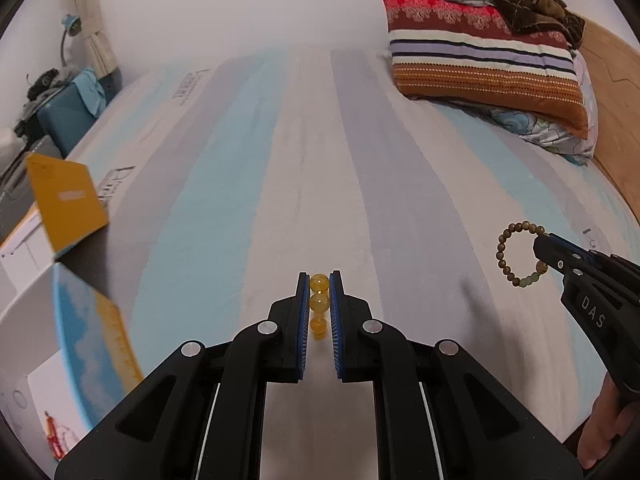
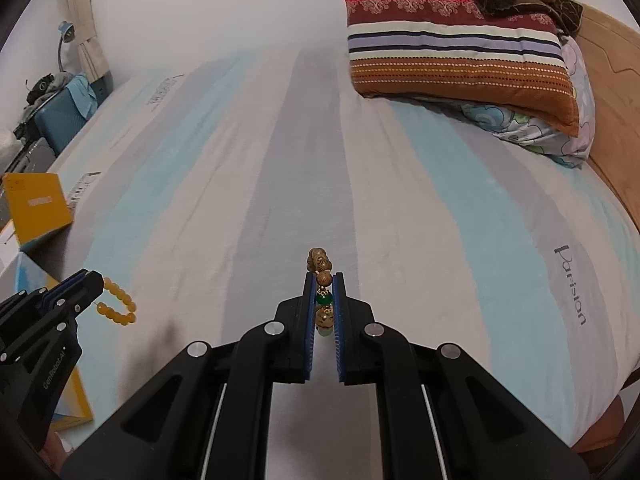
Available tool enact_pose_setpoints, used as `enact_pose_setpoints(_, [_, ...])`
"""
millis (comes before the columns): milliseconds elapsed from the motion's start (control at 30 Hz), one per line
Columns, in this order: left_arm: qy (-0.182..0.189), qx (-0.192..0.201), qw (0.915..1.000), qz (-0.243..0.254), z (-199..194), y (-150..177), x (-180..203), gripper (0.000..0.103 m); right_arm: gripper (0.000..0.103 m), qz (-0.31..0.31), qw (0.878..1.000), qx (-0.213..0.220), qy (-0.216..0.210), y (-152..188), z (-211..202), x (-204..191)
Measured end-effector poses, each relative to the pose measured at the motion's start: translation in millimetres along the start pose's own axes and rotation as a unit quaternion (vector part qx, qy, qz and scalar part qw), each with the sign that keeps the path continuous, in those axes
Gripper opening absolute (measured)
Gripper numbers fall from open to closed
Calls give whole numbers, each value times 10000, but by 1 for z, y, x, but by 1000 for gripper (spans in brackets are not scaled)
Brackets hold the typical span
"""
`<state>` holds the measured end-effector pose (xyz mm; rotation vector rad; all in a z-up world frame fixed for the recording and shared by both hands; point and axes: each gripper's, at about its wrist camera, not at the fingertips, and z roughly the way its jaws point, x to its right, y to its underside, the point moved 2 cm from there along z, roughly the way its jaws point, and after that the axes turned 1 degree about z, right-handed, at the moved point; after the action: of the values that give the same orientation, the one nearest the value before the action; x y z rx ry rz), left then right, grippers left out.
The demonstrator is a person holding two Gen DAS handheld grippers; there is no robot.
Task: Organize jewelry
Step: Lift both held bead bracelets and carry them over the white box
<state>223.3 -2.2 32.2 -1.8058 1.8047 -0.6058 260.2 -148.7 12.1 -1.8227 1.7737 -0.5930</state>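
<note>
1. My left gripper [image 1: 319, 280] is nearly closed, its blue ribbed pads pinching the yellow bead bracelet [image 1: 319, 305]; I count three smooth translucent round beads between the jaws.
2. My right gripper [image 2: 324, 280] is likewise narrowed, pinching the brown bead bracelet [image 2: 322, 300]: carved wooden beads, one green bead, gold spacers. From the left wrist it hangs as a full ring.
3. Both bracelets are held above the mattress [image 1: 280, 160], which is soft fabric striped blue, grey and white.
4. At the head end one striped pillow [image 1: 480, 60] lies on a floral one.
5. A yellow box [image 1: 64, 204] sits by the left edge.
</note>
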Motion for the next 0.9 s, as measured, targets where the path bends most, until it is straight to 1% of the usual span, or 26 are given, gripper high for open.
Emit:
enact_pose_setpoints(200, [-95,86,9998,-128,-30,9,-21,9,7,-31,9999,15,-111,4,-23,-20])
enact_pose_setpoints(400, [-227,176,9992,-279,-62,22,-51,9,7,-152,9995,145,-242,10,-52,-50])
enact_pose_setpoints(633, [-454,333,9972,-488,-103,36,-98,9,7,-379,9978,265,-483,17,-82,-102])
enact_pose_setpoints(900, [-752,401,9930,-814,-135,54,-156,9,7,-737,9936,362,-780,24,-106,-171])
